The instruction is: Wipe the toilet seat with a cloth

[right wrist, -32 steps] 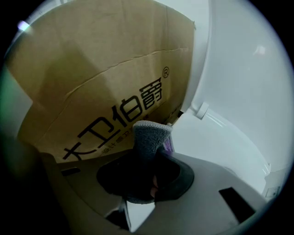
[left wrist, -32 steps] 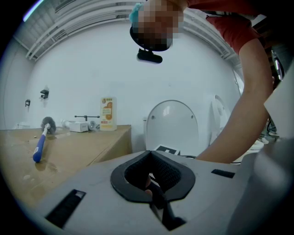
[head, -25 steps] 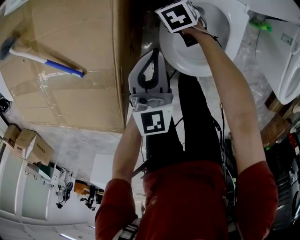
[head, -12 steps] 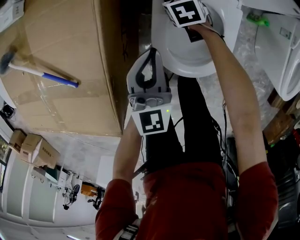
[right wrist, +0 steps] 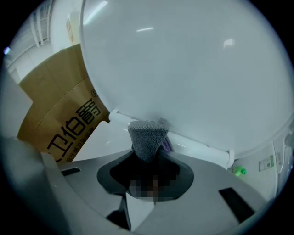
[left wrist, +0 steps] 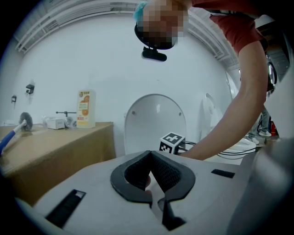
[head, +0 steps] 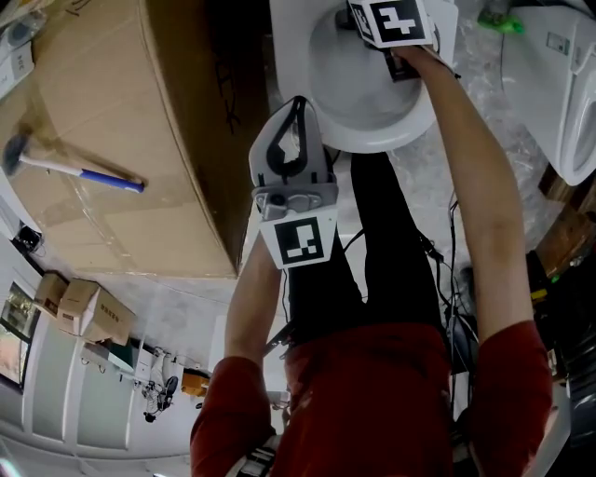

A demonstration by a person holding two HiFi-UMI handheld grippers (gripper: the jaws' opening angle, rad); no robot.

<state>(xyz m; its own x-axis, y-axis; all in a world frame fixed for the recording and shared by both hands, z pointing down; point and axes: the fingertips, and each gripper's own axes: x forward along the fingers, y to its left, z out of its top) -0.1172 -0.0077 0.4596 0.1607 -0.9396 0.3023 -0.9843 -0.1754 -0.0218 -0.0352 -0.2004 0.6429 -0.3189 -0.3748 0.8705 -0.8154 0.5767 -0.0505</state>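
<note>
A white toilet stands at the top of the head view, its lid raised upright. My right gripper reaches over the bowl, and its marker cube hides the jaws from above. It is shut on a folded grey cloth, whose tip rests by the hinge bar under the lid. My left gripper hangs in front of the toilet, short of the seat. Its jaws are shut with nothing in them.
A large cardboard box stands close on the toilet's left, with a blue-handled tool lying on top and a bottle at its far end. A second white toilet and a green object are at the right. Cables trail on the floor.
The right gripper with the cloth has moved to the right across the back of the toilet. The left gripper has stayed shut and drifted only slightly.
</note>
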